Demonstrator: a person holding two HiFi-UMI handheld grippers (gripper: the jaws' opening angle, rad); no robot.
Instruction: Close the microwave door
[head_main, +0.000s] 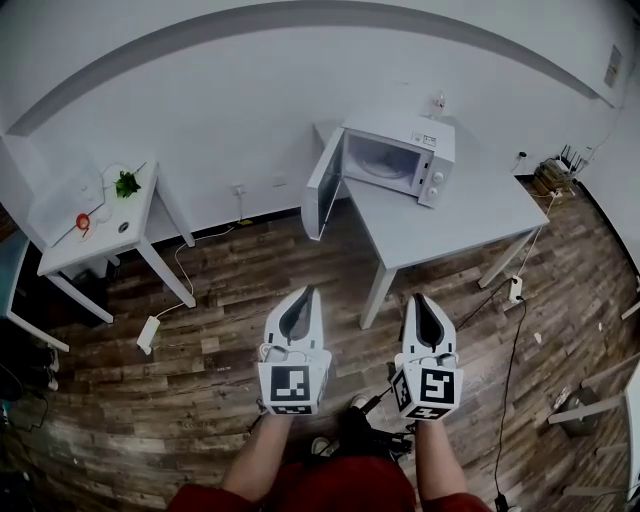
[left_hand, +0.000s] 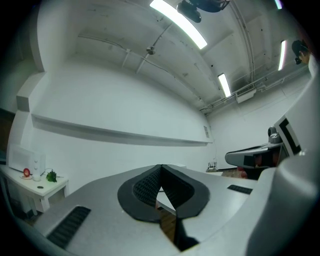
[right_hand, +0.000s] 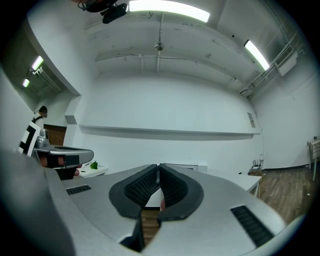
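Head view: microwave door (head_main: 322, 192) at twelve o'clock gapes open, untouched; left gripper (head_main: 304, 293) and right gripper (head_main: 419, 299), jaws pressed together and empty, sit well short.

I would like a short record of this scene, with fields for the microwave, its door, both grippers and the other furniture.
microwave: white microwave oven on the pale grey table, near the wall
door: white microwave door open, swung out to the left in the head view
left gripper: shut, empty, well short of the door
right gripper: shut, empty, well short of the table
other: small white side table with a green plant; wooden floor
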